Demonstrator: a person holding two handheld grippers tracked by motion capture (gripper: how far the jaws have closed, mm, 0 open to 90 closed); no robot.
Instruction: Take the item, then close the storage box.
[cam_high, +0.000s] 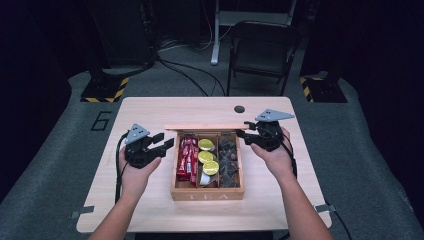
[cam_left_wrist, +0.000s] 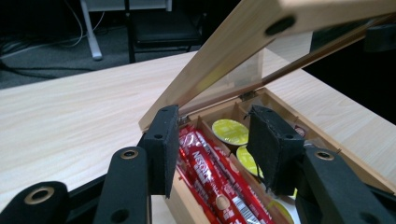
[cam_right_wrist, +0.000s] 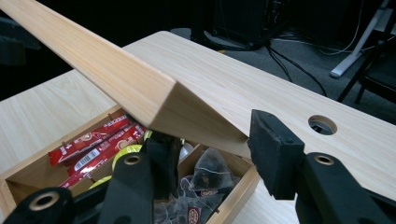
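Observation:
A wooden tea box (cam_high: 207, 194) marked TEA stands mid-table with its lid (cam_high: 205, 127) raised at a slant. Inside lie red coffee sticks (cam_high: 187, 157), yellow-green capsules (cam_high: 207, 156) and dark tea bags (cam_high: 229, 161). My left gripper (cam_high: 164, 141) is open just left of the box's back left corner; in its own view the gripper (cam_left_wrist: 215, 126) looks onto the red sticks (cam_left_wrist: 210, 172) and the lid (cam_left_wrist: 233, 56). My right gripper (cam_high: 243, 128) is open at the lid's right corner. In its own view the gripper (cam_right_wrist: 210, 135) straddles the lid's edge (cam_right_wrist: 140, 93), one jaw under it, the other outside.
The light wooden table (cam_high: 150, 210) has a round cable hole (cam_high: 239, 109) behind the box. A black folding chair (cam_high: 262, 50) and floor cables (cam_high: 185, 75) lie beyond the far edge. Bare tabletop stretches on both sides of the box.

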